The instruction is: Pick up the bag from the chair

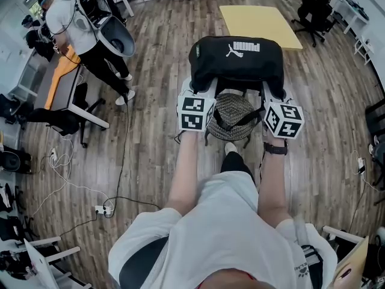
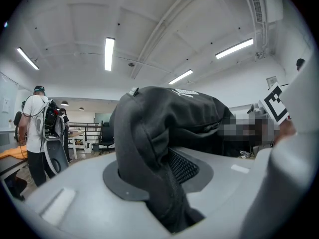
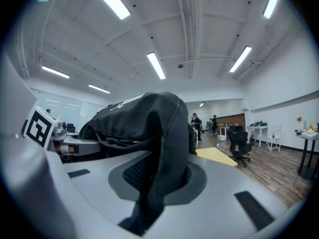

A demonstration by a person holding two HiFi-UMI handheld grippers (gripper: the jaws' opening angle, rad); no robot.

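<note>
Wooden floor (image 1: pixel 162 53) of an open office, with a yellow mat (image 1: pixel 258 23) beyond and a person (image 1: pixel 78 23) standing well apart at the left; the black bag (image 1: pixel 236 58) hangs between the left gripper (image 1: pixel 203 92) and right gripper (image 1: pixel 272 94); each gripper's jaws are closed tight on a fold of its fabric; the chair (image 1: pixel 233 116) seat shows bare below; the lift appears done, with only carrying away left.

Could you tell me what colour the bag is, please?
The bag is black with white logo print, clearest in the head view.
</note>
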